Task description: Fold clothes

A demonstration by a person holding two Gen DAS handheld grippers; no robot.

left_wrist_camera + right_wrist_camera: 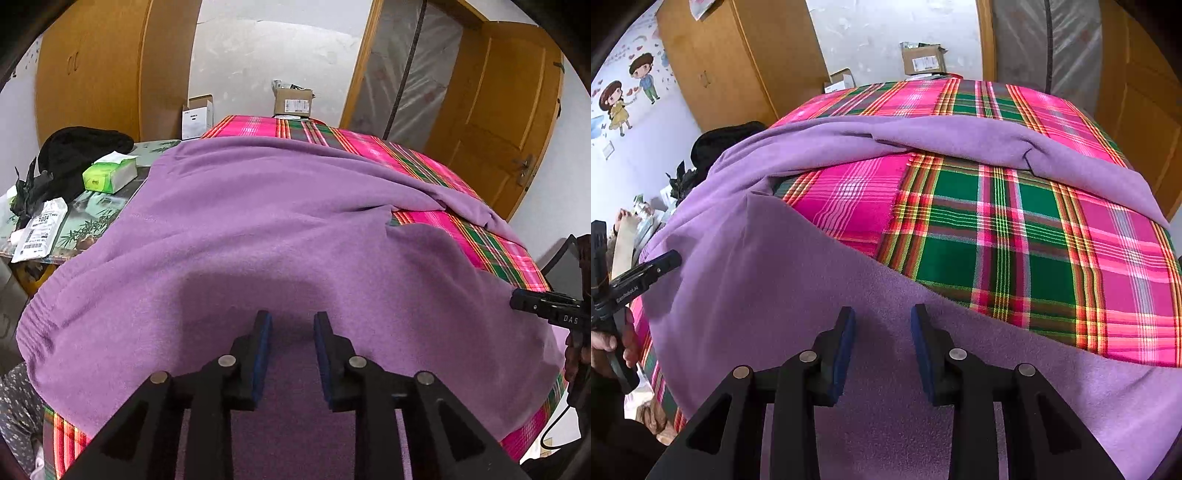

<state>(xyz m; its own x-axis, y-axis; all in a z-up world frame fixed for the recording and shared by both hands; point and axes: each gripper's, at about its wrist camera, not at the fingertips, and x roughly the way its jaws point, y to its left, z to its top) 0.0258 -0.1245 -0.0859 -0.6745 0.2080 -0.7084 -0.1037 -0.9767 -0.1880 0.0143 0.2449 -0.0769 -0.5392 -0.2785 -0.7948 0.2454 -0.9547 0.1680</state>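
Purple sweater (258,229) lies flat on plaid desk (1015,236), long axis w/ sleeve (997,144) across. Left claw (292,321) & right claw (882,314) part open, nothing held.

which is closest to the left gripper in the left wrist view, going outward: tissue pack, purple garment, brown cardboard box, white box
From the left gripper:
1. purple garment, directly under and ahead.
2. tissue pack, green, upper left on the side table.
3. white box, farther back, left of centre.
4. brown cardboard box, by the far wall.
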